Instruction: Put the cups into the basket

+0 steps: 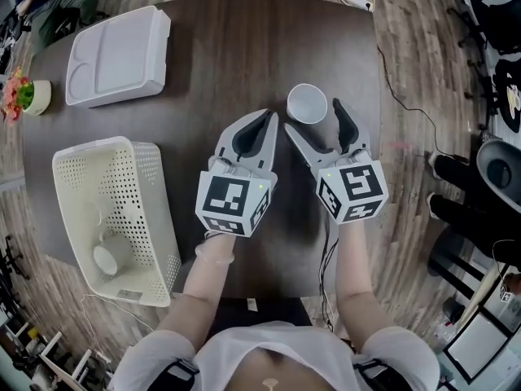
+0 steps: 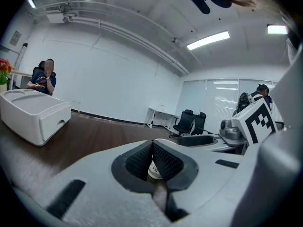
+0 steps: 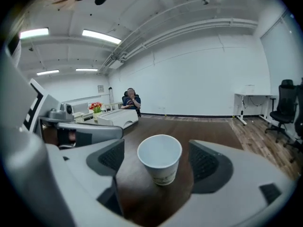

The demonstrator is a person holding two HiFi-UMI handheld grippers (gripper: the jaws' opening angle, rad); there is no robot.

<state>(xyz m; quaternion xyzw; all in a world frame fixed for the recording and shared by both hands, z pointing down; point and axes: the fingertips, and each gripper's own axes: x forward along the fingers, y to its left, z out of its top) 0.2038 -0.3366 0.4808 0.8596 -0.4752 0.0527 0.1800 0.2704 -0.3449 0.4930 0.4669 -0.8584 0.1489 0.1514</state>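
The white paper cup (image 1: 307, 103) stands upright on the dark wooden table (image 1: 244, 55), framed between the spread jaws of the right gripper (image 1: 313, 120) but not touched by either pad. The grasp appears to be the step in hand. Next, the jaws must be closed on the cup wall, gently. The cup is then to be carried to the cream perforated plastic basket (image 1: 98, 145), well apart at the left. The left gripper (image 1: 264, 120) is held with pads pressed together on nothing.

Head cam: steeply down on dark wooden bench (image 1: 244, 55). Cams on left tool (image 1: 269, 116) and right tool (image 1: 312, 115): low, near-level, close; both catch white paper cup (image 3: 160, 163).
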